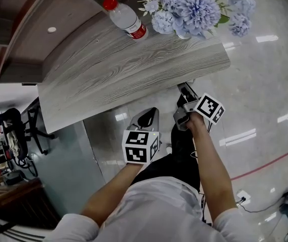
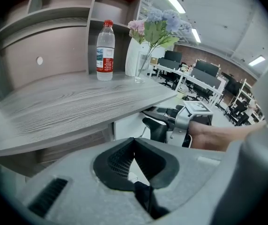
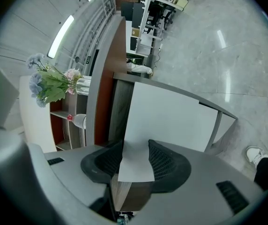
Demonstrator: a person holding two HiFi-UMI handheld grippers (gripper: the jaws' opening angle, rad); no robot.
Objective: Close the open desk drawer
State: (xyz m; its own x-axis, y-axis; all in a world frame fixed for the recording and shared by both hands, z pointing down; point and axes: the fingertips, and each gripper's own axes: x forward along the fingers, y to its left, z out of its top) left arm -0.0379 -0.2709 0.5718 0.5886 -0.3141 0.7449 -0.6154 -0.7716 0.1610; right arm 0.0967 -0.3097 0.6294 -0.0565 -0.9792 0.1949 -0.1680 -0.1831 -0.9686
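Note:
The drawer's white front [image 3: 171, 121] fills the right gripper view and runs in between the jaws of my right gripper [image 3: 135, 161], which stand wide; I see no firm press on it. In the head view the right gripper [image 1: 184, 88] reaches under the front edge of the grey wooden desk top [image 1: 134, 69], which hides the drawer. The left gripper view shows a white part of the drawer [image 2: 127, 124] under the desk edge, with the right gripper [image 2: 155, 118] beside it. My left gripper [image 1: 149, 116] hangs in front of the desk, shut on nothing [image 2: 134, 146].
A water bottle [image 1: 126, 18] and a vase of blue flowers [image 1: 194, 6] stand on the desk. A shelf unit [image 2: 54, 41] rises behind it. Office chairs [image 1: 18, 130] are at the left. A shoe [image 3: 256, 154] rests on the glossy floor, and a floor socket [image 1: 242, 198] lies to the right.

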